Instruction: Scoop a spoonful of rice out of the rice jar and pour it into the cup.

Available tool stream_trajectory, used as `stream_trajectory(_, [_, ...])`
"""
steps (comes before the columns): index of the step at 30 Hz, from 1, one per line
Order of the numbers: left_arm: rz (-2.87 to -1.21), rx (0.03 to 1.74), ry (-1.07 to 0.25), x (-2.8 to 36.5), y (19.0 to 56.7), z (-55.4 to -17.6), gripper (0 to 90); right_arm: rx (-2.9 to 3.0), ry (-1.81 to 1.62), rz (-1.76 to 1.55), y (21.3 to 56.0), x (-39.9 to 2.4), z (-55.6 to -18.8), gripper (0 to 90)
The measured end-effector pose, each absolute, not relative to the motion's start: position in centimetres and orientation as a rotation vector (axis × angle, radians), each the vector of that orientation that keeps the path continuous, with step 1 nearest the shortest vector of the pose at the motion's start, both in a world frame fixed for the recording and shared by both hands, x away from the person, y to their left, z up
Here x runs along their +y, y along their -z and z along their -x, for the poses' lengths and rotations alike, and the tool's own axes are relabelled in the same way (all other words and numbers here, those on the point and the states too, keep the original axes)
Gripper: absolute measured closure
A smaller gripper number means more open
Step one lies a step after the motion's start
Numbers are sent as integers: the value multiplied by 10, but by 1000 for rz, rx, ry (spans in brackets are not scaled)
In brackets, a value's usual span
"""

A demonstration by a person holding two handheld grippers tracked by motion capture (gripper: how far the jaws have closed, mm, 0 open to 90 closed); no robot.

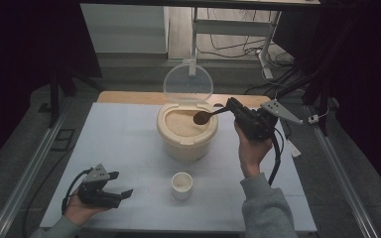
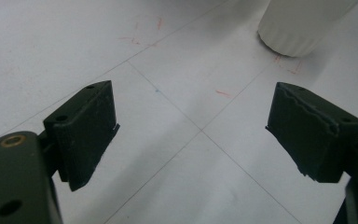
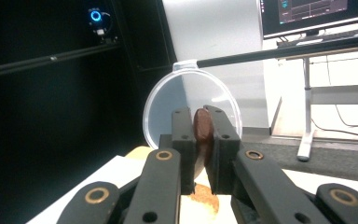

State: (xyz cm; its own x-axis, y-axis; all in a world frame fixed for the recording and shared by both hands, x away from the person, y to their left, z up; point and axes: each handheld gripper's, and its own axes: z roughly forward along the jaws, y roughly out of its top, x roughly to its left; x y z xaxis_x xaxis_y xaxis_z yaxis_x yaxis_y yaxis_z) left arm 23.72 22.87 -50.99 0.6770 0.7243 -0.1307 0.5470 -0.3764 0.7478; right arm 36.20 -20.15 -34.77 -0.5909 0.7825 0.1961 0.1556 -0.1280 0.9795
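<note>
A cream container (image 1: pixel 187 139) filled with pale grain stands mid-table, its clear round lid (image 1: pixel 188 83) hinged upright behind it. My right gripper (image 1: pixel 232 106) is shut on the handle of a brown wooden spoon (image 1: pixel 202 117), whose bowl hovers over the grain at the container's right side. In the right gripper view the spoon (image 3: pixel 203 126) is pinched between the jaws, with the lid (image 3: pixel 165 105) behind it. A small white cup (image 1: pixel 182 185) stands in front of the container. My left gripper (image 1: pixel 125 194) rests open on the table at the front left, empty; the cup's base (image 2: pixel 303 28) lies ahead of it.
The white table (image 1: pixel 129 144) carries faint grid lines and red marks. Metal rails run along both sides. Desk legs and cables stand on the floor beyond the far edge, and a monitor (image 3: pixel 321 14) shows in the right gripper view.
</note>
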Motion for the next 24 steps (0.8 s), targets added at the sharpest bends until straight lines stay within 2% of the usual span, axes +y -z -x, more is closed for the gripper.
stream_trajectory(24, [-2080, 987, -270, 230, 511, -238, 156, 1717, -1597, -946, 346, -182, -368, 838])
